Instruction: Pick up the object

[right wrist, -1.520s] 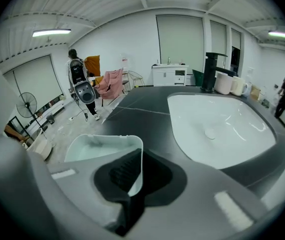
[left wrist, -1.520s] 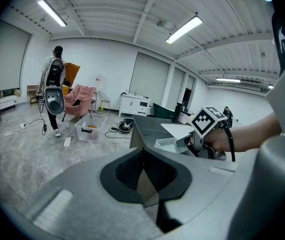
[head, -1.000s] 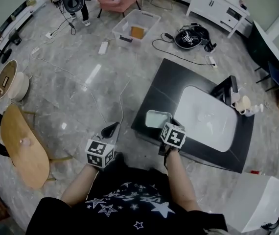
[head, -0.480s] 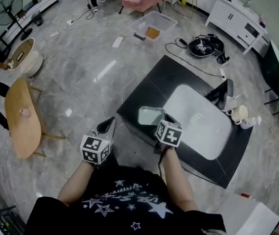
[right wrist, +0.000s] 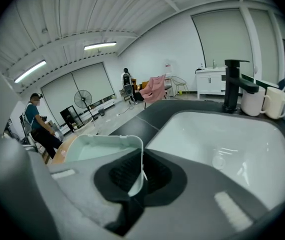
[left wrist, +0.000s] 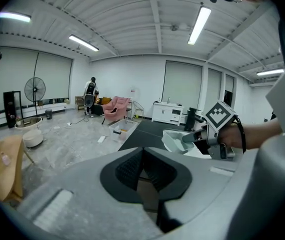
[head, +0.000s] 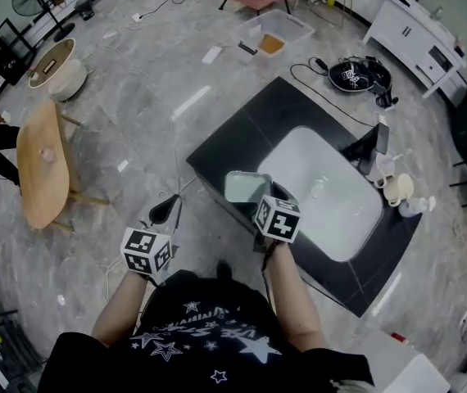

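Pale green tray is sitting over the near-left edge of the dark worktop, just beside the white basin. Right tool is clamping the tray's thin side wall, with a pad pressing on each face. Only the right gripper view is showing this pinch. The head view is giving just the marker cube over the tray's rim. The left gripper view is showing the tray side-on, seemingly raised off the surface. Left tool is hovering over the floor left of the worktop, tips meeting on nothing. The right gripper view alone is showing faucet and two mugs upright at the basin's far rim. Open floor is lying left of the tray and the wide basin right of it.
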The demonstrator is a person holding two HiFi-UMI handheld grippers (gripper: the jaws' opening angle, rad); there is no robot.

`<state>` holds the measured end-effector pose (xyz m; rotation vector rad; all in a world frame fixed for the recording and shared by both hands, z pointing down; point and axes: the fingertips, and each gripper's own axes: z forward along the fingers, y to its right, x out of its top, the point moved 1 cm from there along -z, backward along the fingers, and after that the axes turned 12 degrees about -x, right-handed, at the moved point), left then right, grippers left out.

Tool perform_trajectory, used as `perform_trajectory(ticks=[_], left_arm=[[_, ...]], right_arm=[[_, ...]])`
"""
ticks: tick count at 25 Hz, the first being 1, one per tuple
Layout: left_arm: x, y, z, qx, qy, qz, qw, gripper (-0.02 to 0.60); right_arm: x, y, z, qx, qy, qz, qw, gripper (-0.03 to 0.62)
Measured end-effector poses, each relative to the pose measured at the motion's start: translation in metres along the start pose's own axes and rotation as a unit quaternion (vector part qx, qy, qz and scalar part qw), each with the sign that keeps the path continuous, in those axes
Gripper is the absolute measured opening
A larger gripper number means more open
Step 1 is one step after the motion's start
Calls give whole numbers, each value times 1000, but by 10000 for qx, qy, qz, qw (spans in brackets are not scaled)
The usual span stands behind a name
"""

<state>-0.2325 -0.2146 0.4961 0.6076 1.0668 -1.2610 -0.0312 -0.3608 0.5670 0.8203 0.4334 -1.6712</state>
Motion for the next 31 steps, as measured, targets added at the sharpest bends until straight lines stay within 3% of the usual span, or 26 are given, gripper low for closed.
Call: perform_trajectory(ticks=[11, 31], left_arm=[[-10, 38, -6, -123, 64, 119, 9998, 11], [-59, 91, -126, -96, 435, -68, 9990, 11]], right_arm=[[-25, -2, -19, 249, -27, -174, 9995, 11], [-88, -19, -149, 217, 283, -424, 9985, 11]])
